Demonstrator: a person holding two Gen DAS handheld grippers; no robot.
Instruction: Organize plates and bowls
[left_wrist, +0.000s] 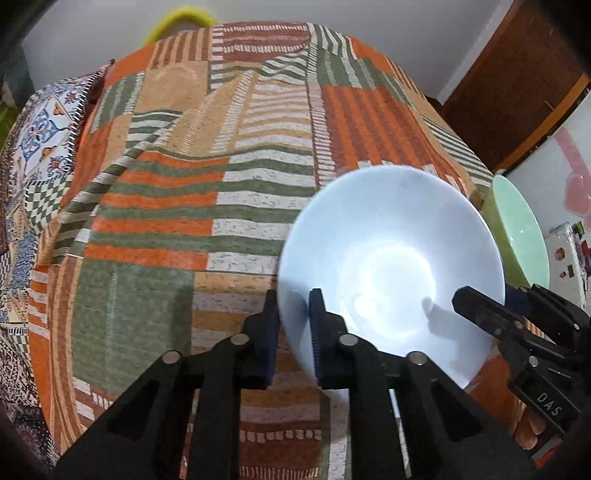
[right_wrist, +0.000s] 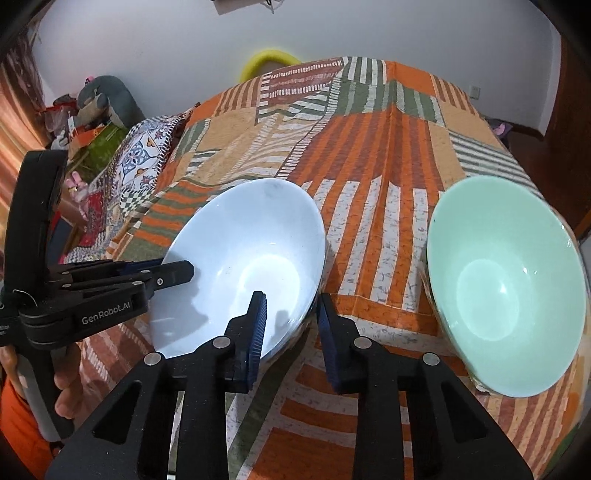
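A pale blue-white bowl (left_wrist: 391, 258) (right_wrist: 251, 251) sits on the striped orange, green and cream cloth (left_wrist: 221, 184). My left gripper (left_wrist: 295, 321) is shut on its left rim, one pad inside the bowl and one outside. My right gripper (right_wrist: 291, 317) holds the opposite rim the same way, its left pad on the inner wall and its right pad against the outside. Each gripper shows in the other's view: the right gripper (left_wrist: 484, 295) and the left gripper (right_wrist: 173, 273). A mint-green bowl (right_wrist: 506, 284) (left_wrist: 517, 229) stands apart to the right.
The cloth (right_wrist: 369, 147) covers a table that drops off at the right and far edges. A blue patterned fabric (right_wrist: 144, 155) lies at the left. A yellow ring (right_wrist: 269, 59) shows behind the far edge. A hand (right_wrist: 66, 387) holds the left gripper's handle.
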